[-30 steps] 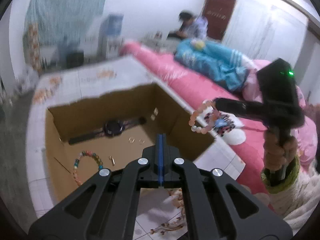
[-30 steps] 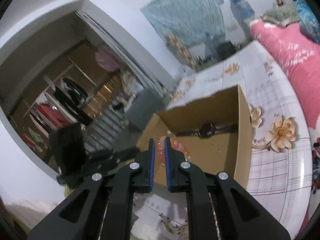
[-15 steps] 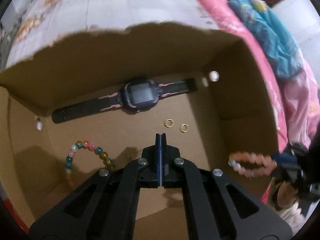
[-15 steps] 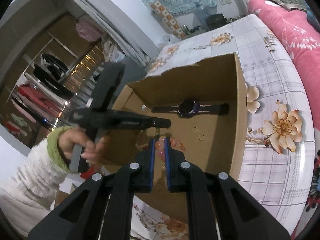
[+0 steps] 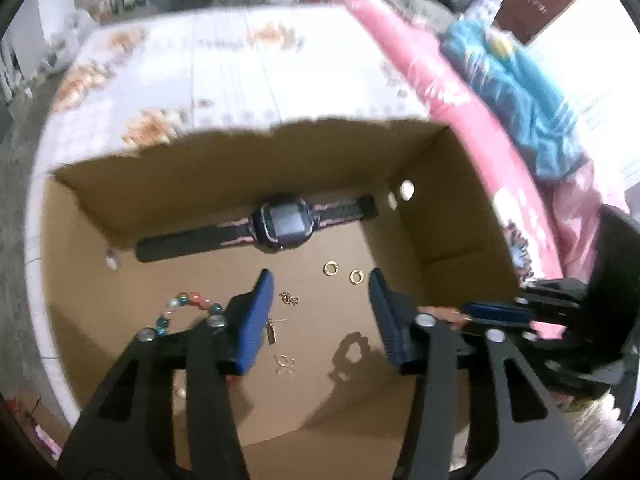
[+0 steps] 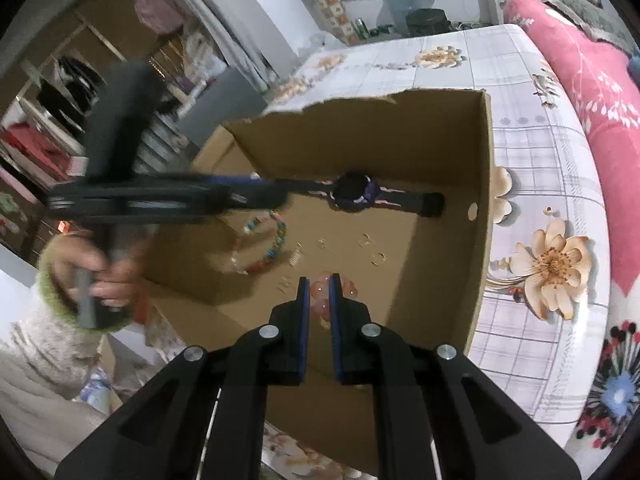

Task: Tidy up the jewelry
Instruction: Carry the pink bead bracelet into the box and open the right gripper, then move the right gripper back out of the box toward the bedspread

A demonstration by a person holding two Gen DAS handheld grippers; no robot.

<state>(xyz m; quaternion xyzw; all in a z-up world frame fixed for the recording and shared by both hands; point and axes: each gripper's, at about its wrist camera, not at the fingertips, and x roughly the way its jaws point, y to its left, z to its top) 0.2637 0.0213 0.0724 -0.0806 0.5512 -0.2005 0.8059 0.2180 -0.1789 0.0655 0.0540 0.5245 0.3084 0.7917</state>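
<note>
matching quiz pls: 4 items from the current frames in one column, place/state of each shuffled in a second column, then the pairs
Items:
1. watch
2. pink bead bracelet
3. two gold rings
4. multicolour bead bracelet

Places/states:
A. clamped between the right gripper fingers, above the box floor
B. lying stretched out along the far wall of the cardboard box
C. on the box floor on the left-gripper side, partly behind the left gripper
D. side by side on the box floor, just in front of the watch

Pairs: 1-B, 2-A, 3-D, 4-C
</note>
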